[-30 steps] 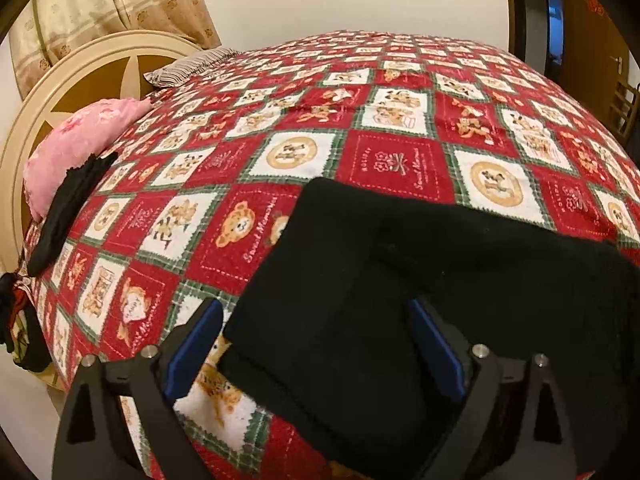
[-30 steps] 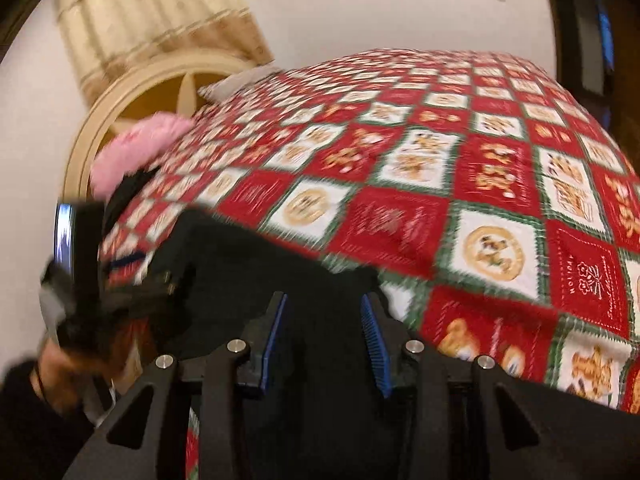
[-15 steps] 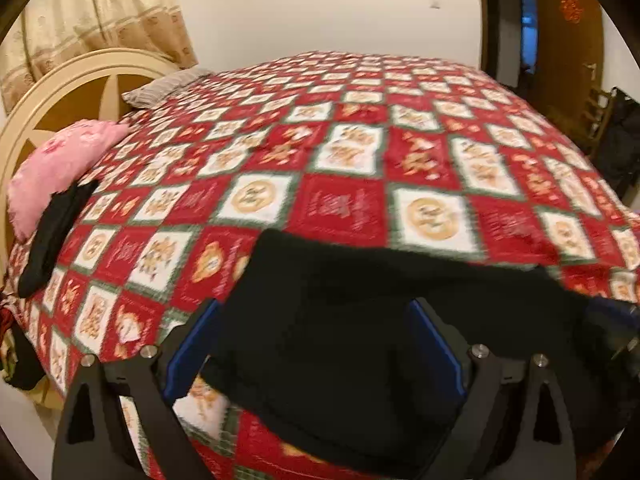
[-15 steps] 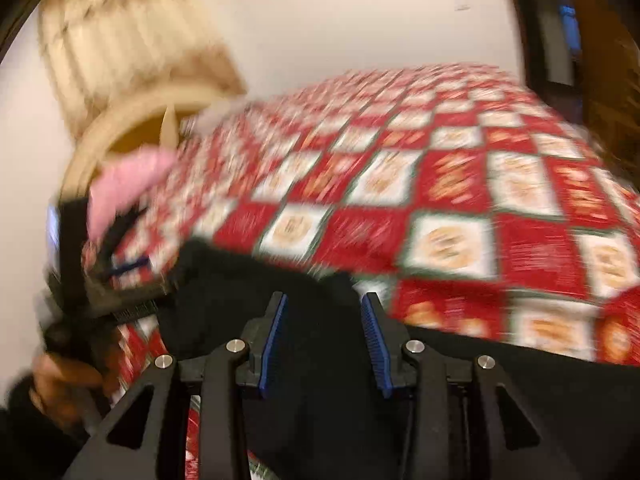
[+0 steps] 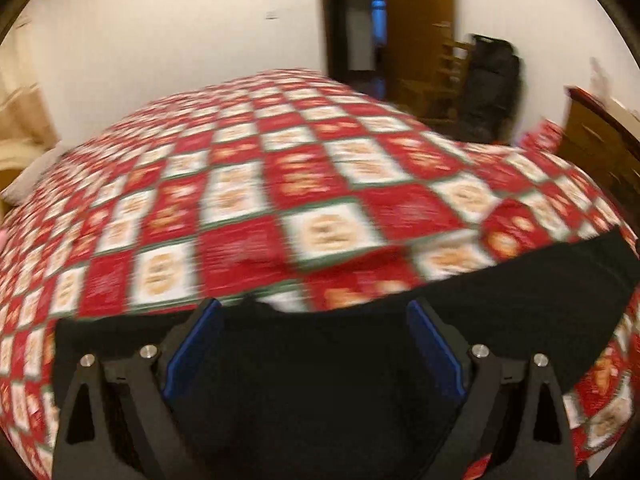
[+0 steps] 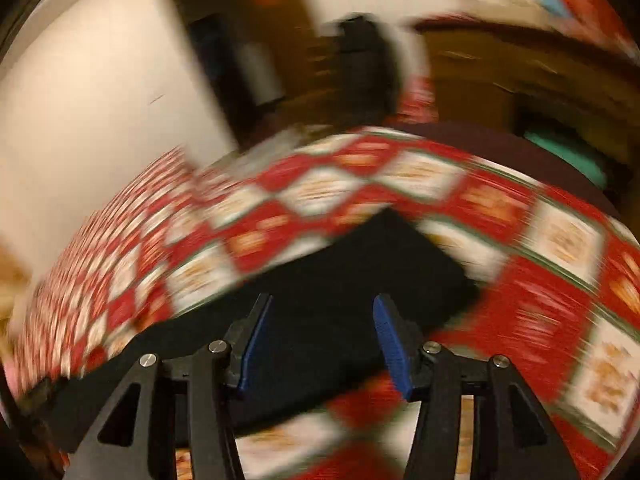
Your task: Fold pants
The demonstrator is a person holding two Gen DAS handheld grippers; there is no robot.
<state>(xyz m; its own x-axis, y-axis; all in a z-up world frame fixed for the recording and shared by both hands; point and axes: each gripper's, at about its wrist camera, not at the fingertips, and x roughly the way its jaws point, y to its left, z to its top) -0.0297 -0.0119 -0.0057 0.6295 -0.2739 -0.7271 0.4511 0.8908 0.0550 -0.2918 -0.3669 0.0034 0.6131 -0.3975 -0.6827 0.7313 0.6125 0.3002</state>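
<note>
Black pants (image 5: 500,300) lie on a red, white and green checked bedspread (image 5: 280,184). In the left wrist view they run as a dark band from under my left gripper (image 5: 314,316) out to the right edge. That gripper stands open, wide apart, over the cloth with nothing pressed between its blue pads. In the blurred right wrist view the pants (image 6: 384,264) end in a squared-off corner just beyond my right gripper (image 6: 322,306). Its jaws are opening, hovering over the black cloth without pinching it.
A white wall and a dark doorway (image 5: 360,32) stand beyond the bed. A black bag (image 5: 492,80) sits by wooden furniture at the right. A wooden dresser (image 6: 520,76) lies past the bed's corner in the right wrist view.
Both views have swung right, from the headboard and pink pillow to the doorway and dresser. The right gripper's jaws have widened. The pants now stretch out longer across the bed.
</note>
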